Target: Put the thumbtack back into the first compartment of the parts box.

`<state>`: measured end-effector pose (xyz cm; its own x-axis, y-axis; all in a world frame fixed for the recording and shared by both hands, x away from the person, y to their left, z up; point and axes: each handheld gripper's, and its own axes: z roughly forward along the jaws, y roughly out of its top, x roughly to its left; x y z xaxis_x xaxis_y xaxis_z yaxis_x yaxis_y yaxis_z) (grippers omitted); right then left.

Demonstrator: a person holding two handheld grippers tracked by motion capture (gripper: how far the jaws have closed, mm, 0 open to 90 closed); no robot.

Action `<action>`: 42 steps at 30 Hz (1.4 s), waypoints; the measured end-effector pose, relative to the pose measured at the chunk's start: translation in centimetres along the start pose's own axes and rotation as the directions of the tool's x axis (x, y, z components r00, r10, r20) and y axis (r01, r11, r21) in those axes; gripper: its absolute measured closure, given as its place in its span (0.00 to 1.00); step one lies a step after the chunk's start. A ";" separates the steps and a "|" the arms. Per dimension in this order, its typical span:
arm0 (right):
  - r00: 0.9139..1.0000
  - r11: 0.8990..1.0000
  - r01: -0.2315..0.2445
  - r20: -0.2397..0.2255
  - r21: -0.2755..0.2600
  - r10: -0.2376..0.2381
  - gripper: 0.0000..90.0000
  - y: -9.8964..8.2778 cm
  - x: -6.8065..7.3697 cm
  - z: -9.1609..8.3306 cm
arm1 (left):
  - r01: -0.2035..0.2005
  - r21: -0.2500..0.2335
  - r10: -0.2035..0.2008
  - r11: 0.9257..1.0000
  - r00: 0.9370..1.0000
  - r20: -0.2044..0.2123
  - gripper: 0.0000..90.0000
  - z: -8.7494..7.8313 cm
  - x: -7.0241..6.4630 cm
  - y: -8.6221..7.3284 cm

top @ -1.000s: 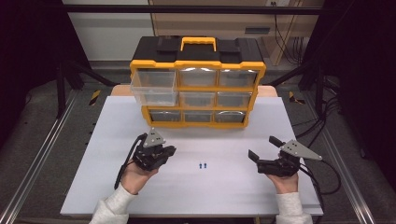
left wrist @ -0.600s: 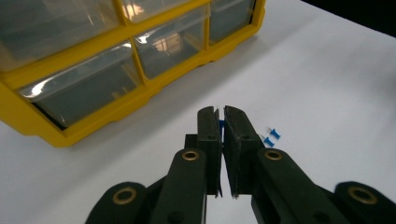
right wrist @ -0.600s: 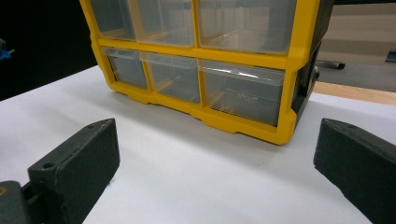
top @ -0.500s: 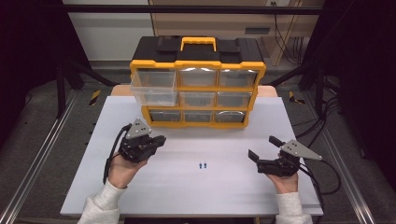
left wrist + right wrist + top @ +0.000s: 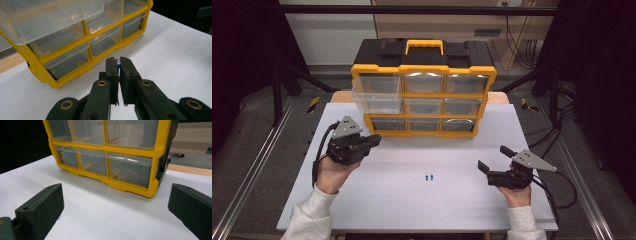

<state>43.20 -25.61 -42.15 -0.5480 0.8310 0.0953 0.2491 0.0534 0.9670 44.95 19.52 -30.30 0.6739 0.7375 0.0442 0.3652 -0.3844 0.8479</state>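
Two hand-held grippers work the white counter [image 5: 412, 200]. The right hand-held gripper [image 5: 495, 161] rests with jaws wide, empty. Between them lie small blue pieces [image 5: 428, 177]. The left hand-held gripper [image 5: 373, 140] pinches a small blue piece [image 5: 118, 67] in nearly closed jaws; the pulled-out top-left drawer [image 5: 374, 93] of the yellow organizer [image 5: 424, 95] lies just ahead and above, nearer this hand.
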 end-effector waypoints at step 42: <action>1.000 1.000 0.009 -0.005 -0.011 -0.009 0.01 0.0 -0.1 0.0 | -0.057 -0.094 0.048 0.994 0.994 -0.093 0.95 -4.8 1.3 7.4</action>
<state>43.26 -25.72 -42.14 -0.5545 0.8275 0.0878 0.2357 0.0550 0.9703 45.43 20.26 -21.48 0.6278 0.7667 0.1342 0.2640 -0.3719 0.8899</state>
